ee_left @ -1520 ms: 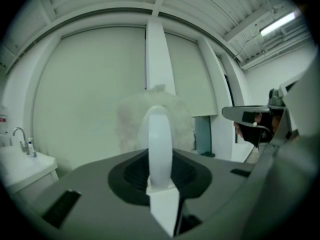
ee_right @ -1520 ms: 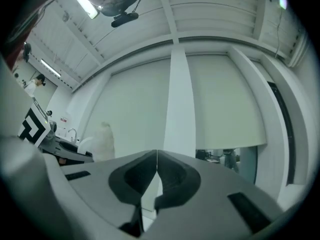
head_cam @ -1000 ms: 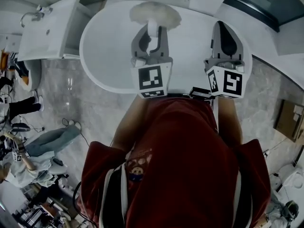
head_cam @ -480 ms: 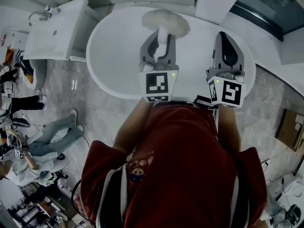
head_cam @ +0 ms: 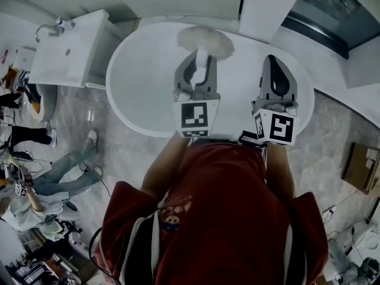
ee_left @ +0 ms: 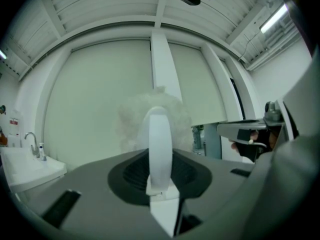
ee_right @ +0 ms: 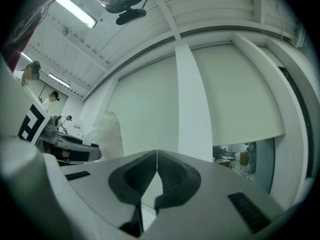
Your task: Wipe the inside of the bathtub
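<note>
Lying under and in front of both grippers, the white bathtub (head_cam: 139, 70) is a big oval with a smooth, bare inside. A fluffy white duster (head_cam: 205, 39) is over the far end of the tub, close to the far rim. I cannot tell if it touches the tub. The duster sticks out just past the tips of the left gripper (head_cam: 200, 64). This gripper has its jaws squeezed on the duster's white handle (ee_left: 159, 134) from both sides, and the handle stands straight up between them. The right gripper (head_cam: 276, 64) is just to the right of the left one, side by side with it, over the right part of the tub. Its jaws are pressed together with nothing between them. In the right gripper view, the fluffy duster shows off to its left. To the left of the left gripper, past the tub's rim, stands a white sink (head_cam: 65, 46) with a tap (head_cam: 50, 24). Behind both grippers is the person's red shirt (head_cam: 225, 206). Farther off to the left, some people (head_cam: 35, 189) are on the grey floor.
</note>
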Available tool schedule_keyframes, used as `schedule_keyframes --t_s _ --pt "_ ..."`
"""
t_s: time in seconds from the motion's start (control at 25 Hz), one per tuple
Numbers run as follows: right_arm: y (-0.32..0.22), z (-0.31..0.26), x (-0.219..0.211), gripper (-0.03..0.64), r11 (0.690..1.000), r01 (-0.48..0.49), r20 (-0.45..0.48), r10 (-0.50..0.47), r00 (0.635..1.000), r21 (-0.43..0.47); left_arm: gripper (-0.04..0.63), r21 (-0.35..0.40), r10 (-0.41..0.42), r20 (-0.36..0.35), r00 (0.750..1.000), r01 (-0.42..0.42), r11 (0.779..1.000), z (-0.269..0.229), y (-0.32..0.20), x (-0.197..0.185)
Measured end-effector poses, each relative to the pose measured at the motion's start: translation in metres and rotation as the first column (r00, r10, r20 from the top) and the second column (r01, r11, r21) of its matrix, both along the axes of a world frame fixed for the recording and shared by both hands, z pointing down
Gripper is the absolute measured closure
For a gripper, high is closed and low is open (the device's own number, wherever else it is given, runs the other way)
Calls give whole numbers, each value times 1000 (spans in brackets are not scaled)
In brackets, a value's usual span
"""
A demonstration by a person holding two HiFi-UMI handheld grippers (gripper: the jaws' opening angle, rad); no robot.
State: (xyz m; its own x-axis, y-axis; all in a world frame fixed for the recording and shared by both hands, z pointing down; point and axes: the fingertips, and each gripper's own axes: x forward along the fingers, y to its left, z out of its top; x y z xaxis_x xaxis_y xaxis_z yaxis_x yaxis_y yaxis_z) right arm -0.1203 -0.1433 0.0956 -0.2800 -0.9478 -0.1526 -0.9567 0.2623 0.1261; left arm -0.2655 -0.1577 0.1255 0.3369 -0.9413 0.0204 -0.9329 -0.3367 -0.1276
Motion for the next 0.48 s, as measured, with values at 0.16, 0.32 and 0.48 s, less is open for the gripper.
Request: schedule_keyframes --t_s 0.16,0.32,0.48 --pt "-1 0 6 603 1000 0 1 0 1000 1 502 4 3 -4 1000 -3 1000 0 -1 6" --pt "-4 -1 -1 603 1000 10 -7 -10 1000 3 502 3 3 -2 1000 -3 1000 -1 -2 2" --pt "-5 2 -10 603 1000 23 -12 -23 1000 -6 502 -8 -2 8 1000 2 1000 5 -1 -3"
